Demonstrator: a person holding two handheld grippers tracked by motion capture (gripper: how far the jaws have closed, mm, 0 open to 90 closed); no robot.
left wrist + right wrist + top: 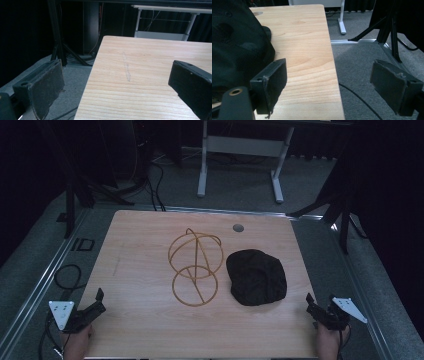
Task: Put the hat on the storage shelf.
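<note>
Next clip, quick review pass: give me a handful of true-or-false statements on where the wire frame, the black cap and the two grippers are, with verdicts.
1. The wire frame stands near the middle of the table. True.
2. The black cap hangs on the wire frame. False: it lies on the table beside the frame, on the right gripper's side.
3. The left gripper is open and holds nothing. True.
4. The right gripper is shut on the cap. False: its jaws stand apart at the table's edge, nothing between them.
5. A round hole sits near the table's far edge. True.
</note>
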